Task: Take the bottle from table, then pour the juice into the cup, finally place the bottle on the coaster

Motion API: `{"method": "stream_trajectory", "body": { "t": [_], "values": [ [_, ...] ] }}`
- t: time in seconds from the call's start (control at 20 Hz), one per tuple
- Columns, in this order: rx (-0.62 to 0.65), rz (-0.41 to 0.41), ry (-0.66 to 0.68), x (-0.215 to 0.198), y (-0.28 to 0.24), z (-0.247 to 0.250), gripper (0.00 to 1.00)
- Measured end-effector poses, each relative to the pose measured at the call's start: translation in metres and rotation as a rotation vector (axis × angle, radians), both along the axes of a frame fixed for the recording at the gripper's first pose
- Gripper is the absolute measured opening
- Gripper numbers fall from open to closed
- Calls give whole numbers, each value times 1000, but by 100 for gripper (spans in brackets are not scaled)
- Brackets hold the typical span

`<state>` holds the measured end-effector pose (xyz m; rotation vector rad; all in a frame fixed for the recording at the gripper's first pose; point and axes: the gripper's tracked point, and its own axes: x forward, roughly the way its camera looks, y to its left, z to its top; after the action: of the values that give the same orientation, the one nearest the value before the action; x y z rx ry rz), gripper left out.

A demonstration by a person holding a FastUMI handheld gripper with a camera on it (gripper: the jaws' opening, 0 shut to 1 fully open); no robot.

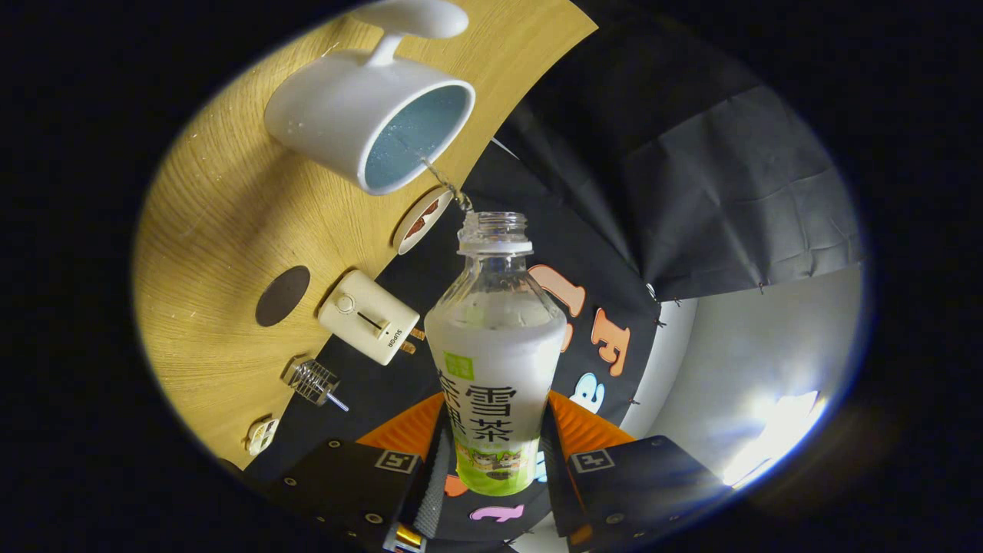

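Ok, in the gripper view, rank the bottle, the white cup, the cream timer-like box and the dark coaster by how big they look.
1. bottle, held between the fingers of the gripper, so nearness inflates it
2. white cup
3. cream box
4. dark coaster

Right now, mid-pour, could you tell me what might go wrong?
1. The stream is thin and enters the cup close to its rim, so a small wobble could spill onto the table.
2. The gripper holds the bottle low while tilted; it might slip.
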<state>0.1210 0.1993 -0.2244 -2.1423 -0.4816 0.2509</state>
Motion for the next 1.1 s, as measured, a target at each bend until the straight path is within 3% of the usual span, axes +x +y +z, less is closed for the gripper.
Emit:
{"method": "stream_trajectory", "body": {
  "t": [0.7, 0.9, 1.1],
  "values": [
    [-1, 5, 16, -2, 2, -6, 57],
    [38, -23, 68, -8, -1, -19, 57],
    [151, -99, 201, -6, -14, -48, 57]
  ]
}}
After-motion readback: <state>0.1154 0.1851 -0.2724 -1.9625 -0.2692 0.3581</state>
